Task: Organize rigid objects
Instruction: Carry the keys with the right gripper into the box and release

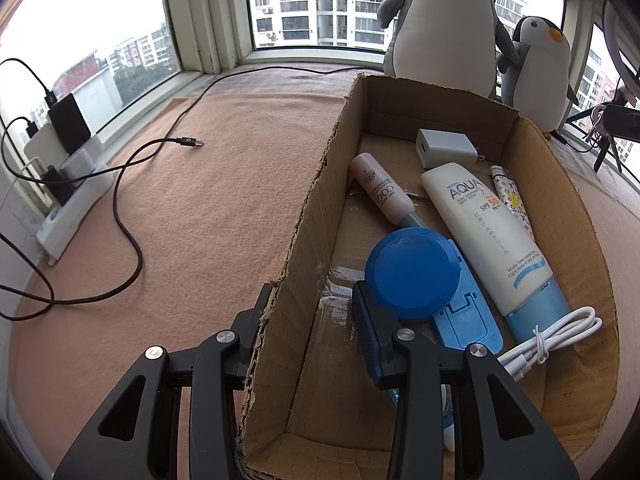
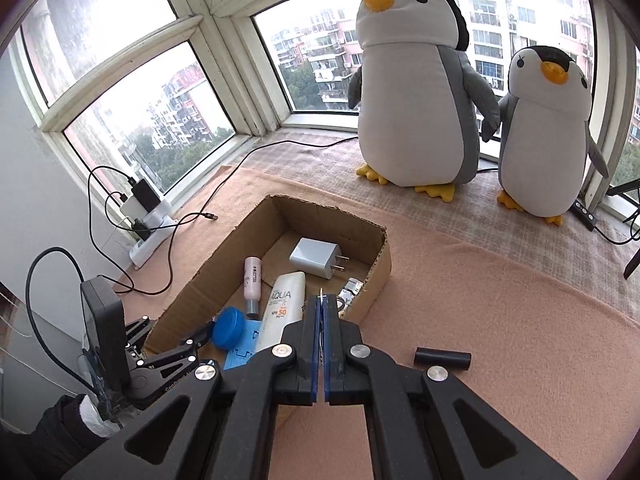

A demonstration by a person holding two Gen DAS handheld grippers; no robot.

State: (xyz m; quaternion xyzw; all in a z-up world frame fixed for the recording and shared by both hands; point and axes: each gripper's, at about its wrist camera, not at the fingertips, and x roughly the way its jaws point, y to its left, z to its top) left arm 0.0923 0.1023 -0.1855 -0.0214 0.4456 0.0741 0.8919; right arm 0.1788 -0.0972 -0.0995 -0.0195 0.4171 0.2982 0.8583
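1 stray cylinder outside a well-filled box

The open brown cardboard box [image 2: 328, 208] sits directly ahead of both grippers on the peach fleece blanket [image 2: 500, 288]. The left gripper [image 1: 312, 292] straddles the box's near side wall, jaws apart, outer finger against the cardboard and inner finger clear of it. A white sunscreen tube [image 1: 480, 232] and a round blue plastic disc [image 1: 412, 272] lie just beyond it. The right gripper [image 2: 322, 304] has its jaws together; a thin pale sliver shows at the tips, unidentifiable. The short black cylinder [image 2: 442, 358] lies on the blanket just right of it. It looks light, stiff and smooth, and likely to roll, so pinch across its middle.
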